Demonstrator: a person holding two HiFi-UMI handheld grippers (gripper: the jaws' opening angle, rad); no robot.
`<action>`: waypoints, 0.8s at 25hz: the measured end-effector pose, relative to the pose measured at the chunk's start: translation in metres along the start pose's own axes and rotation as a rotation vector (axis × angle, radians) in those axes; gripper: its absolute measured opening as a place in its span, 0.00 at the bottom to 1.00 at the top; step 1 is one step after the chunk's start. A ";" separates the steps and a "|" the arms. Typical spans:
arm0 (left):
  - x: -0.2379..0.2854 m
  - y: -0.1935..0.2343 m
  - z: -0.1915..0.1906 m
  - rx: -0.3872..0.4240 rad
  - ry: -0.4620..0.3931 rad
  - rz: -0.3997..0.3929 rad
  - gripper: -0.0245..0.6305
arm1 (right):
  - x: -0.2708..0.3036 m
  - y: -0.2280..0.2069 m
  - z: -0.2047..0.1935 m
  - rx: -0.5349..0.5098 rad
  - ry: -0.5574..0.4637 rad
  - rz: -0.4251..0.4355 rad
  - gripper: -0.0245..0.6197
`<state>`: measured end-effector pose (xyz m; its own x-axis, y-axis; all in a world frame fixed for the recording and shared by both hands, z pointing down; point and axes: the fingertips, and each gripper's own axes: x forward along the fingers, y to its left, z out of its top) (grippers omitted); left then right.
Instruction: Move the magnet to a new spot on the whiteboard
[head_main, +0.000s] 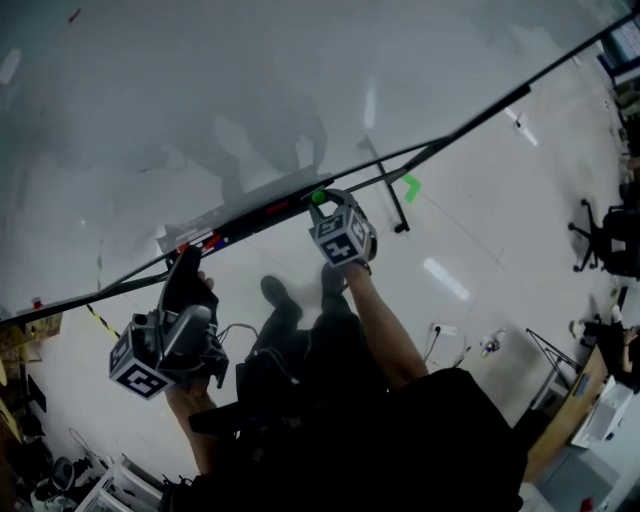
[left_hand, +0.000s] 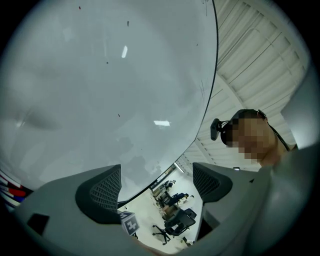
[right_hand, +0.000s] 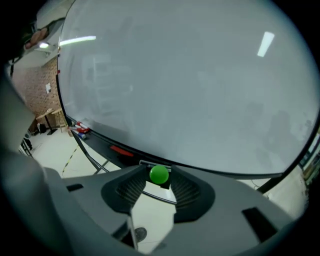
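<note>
A small round green magnet (right_hand: 159, 174) sits between the tips of my right gripper (right_hand: 159, 176), whose jaws are closed on it. In the head view the magnet (head_main: 319, 197) shows at the tip of that gripper (head_main: 322, 199), right at the lower edge of the big white whiteboard (head_main: 250, 90). The whiteboard (right_hand: 190, 80) fills most of the right gripper view. My left gripper (left_hand: 156, 182) stands open with nothing between its jaws, pointing up along the board (left_hand: 100, 85). In the head view the left gripper (head_main: 185, 268) hangs lower left, below the marker tray.
A black marker tray (head_main: 250, 218) runs along the board's lower edge, holding red and blue markers (head_main: 200, 241) at its left. A red eraser (right_hand: 120, 149) lies on the tray. The board's stand legs (head_main: 390, 195), office chairs (head_main: 605, 235) and white floor lie below.
</note>
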<state>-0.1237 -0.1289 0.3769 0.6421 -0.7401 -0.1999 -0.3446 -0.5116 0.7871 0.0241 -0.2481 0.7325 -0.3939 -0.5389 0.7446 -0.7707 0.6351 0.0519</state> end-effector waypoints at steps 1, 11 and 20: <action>-0.003 0.001 0.001 0.000 -0.005 0.005 0.71 | 0.004 0.000 0.000 -0.017 0.008 -0.014 0.32; -0.010 0.003 0.008 0.001 -0.021 0.000 0.71 | 0.010 0.001 -0.002 0.000 0.038 -0.022 0.27; -0.005 0.004 0.007 -0.028 -0.005 -0.034 0.71 | -0.017 -0.005 0.015 0.126 -0.052 -0.009 0.27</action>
<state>-0.1329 -0.1302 0.3766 0.6497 -0.7245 -0.2301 -0.3029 -0.5243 0.7958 0.0272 -0.2502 0.7097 -0.4092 -0.5744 0.7090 -0.8302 0.5568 -0.0280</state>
